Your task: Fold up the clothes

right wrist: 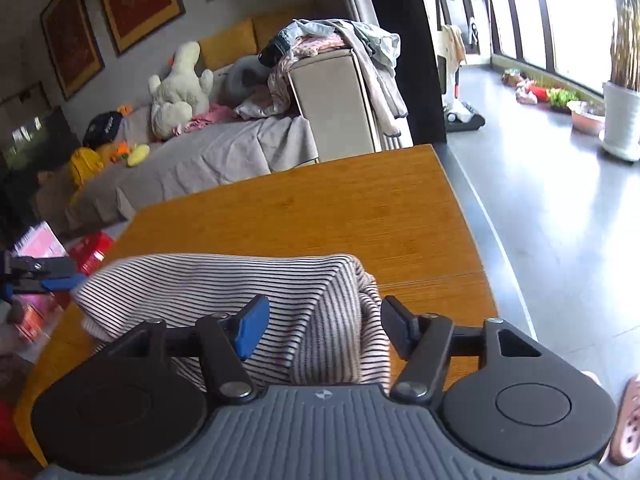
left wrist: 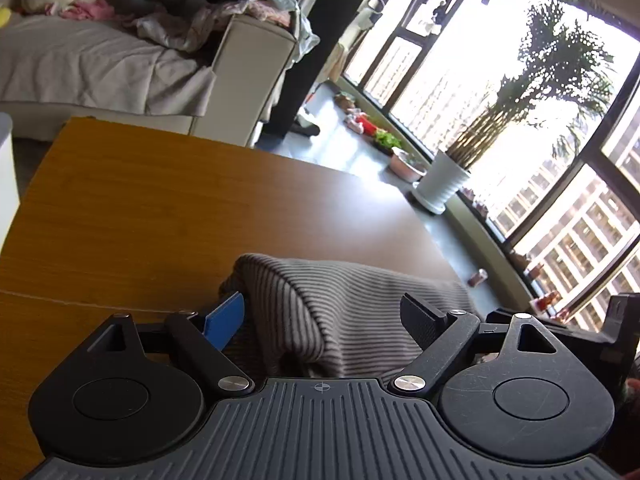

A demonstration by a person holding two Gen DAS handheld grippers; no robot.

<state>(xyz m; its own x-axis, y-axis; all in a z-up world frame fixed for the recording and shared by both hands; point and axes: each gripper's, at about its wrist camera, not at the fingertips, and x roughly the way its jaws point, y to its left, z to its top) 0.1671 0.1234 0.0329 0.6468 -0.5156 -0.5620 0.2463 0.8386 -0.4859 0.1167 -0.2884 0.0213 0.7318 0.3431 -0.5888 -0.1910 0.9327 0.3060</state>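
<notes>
A striped grey-and-pink garment (left wrist: 340, 292) lies folded in a thick bundle on the wooden table (left wrist: 160, 208). My left gripper (left wrist: 322, 318) is open, its blue pad and black finger straddling one end of the bundle. In the right wrist view the same garment (right wrist: 224, 280) stretches leftward across the table (right wrist: 320, 208). My right gripper (right wrist: 326, 326) is open around its right end, with a folded corner of cloth between the fingers. The left gripper (right wrist: 60, 280) shows at the garment's far left end there.
Beyond the table stands a beige sofa (right wrist: 224, 152) with a plush toy (right wrist: 180, 84) and a heap of loose clothes (right wrist: 336, 40) on its arm. A white potted plant (left wrist: 444, 184) stands on the grey floor by the windows. Red and pink boxes (right wrist: 88, 252) sit beside the table's left edge.
</notes>
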